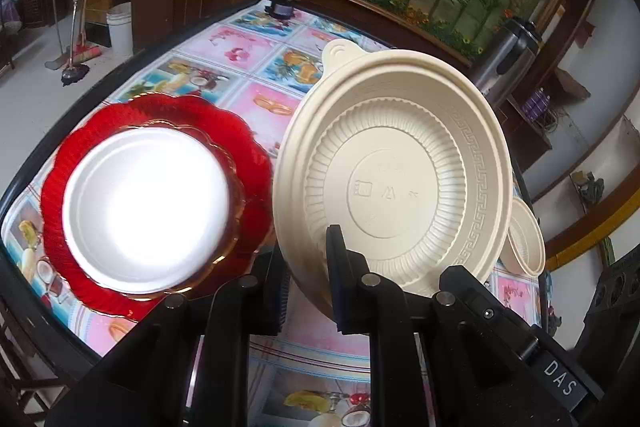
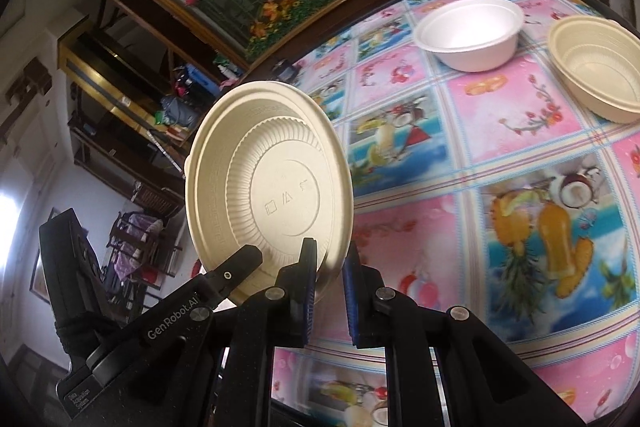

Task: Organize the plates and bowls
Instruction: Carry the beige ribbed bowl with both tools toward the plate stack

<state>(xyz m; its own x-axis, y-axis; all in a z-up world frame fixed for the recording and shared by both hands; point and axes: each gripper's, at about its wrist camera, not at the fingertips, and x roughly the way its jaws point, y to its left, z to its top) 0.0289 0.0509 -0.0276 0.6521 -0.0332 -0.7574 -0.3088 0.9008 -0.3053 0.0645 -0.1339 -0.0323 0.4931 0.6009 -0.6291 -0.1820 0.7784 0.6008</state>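
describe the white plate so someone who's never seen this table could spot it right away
On the table with the pink and blue fruit-print cloth, find the red scalloped glass plate near its edge. The white plate lies centred on top of it. It is smooth and plain white, unlike the ribbed cream plate gripped on edge by the left tool beside it.

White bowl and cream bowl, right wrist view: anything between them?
Nothing. Only bare tablecloth separates the white bowl and cream bowl, seen in the right wrist view.
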